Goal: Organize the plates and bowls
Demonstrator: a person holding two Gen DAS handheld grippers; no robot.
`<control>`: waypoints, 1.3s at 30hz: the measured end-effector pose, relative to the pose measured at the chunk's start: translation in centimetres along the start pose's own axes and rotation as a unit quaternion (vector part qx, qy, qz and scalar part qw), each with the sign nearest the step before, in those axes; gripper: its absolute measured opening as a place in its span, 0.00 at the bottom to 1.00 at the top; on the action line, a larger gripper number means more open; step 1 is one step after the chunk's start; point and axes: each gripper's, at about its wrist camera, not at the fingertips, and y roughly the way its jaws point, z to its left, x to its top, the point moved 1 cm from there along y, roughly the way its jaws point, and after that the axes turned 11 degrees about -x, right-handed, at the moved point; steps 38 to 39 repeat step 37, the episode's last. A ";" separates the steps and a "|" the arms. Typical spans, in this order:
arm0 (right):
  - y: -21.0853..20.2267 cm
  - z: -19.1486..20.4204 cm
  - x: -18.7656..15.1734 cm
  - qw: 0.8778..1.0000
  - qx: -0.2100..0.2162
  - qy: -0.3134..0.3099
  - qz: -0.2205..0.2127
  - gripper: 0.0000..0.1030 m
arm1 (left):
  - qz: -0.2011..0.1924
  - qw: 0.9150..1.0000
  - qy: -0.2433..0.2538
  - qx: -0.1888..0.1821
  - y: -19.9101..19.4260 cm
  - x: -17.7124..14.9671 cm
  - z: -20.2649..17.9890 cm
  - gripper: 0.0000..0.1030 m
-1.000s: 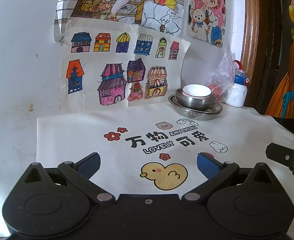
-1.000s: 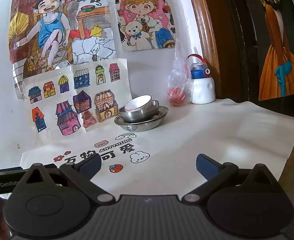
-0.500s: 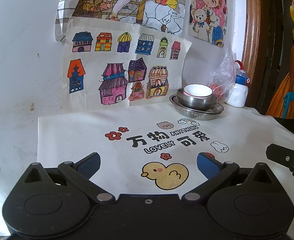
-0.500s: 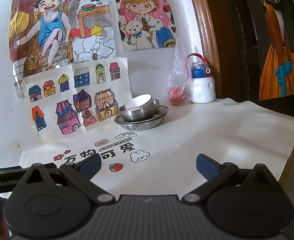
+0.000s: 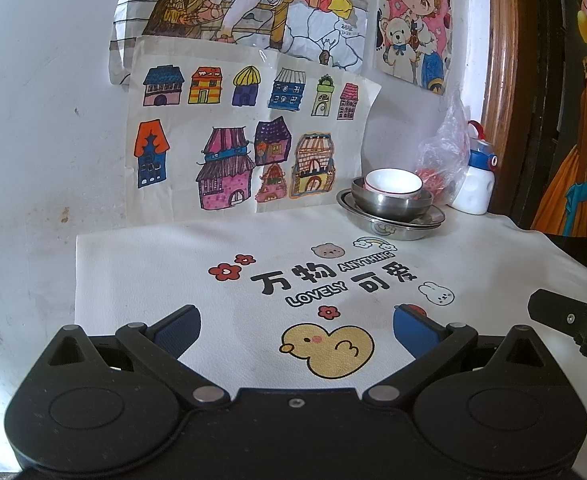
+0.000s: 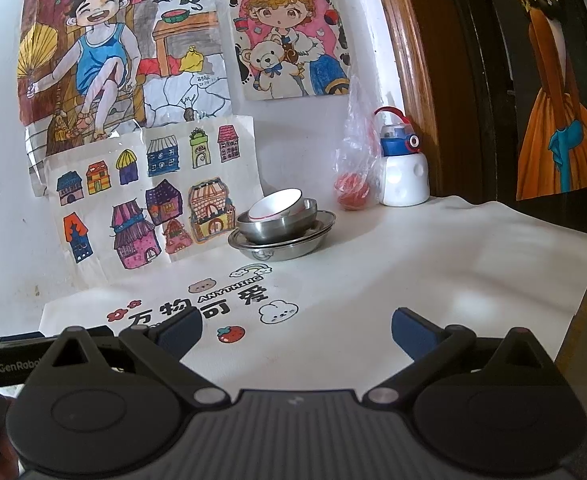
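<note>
Covering the table, the printed mat (image 5: 141,264) fills the lower frame. Upper right of centre, against the wall, the steel plates (image 5: 389,224) carry a steel bowl (image 5: 393,200) with a white bowl (image 5: 393,184) nested on top, seemingly stacked by size for stability. Left gripper (image 5: 295,326) and right gripper (image 6: 295,326) hang wide apart, empty, well short of the stack.

Both views are evenly lit by soft daylight; only faint shadows are cast on the white tablecloth (image 6: 433,264). Strong fisheye bending is seen at the edges (corners vignetted black). Glare is caught on the steel bowl (image 6: 281,226). Focus is sharp.
</note>
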 end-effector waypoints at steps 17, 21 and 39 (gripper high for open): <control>-0.2 -0.1 -0.1 1.000 -0.001 -0.001 0.000 1.00 | 0.014 1.000 0.003 0.003 0.1 -0.2 -0.3 0.99; -0.2 -0.1 -0.1 1.000 -0.001 -0.001 0.000 1.00 | 0.015 1.000 0.004 0.012 0.1 -0.4 -0.3 0.99; -0.2 0.0 -0.4 1.000 0.001 -0.001 0.003 1.00 | 0.018 1.000 0.002 0.004 0.2 -0.4 -0.1 0.99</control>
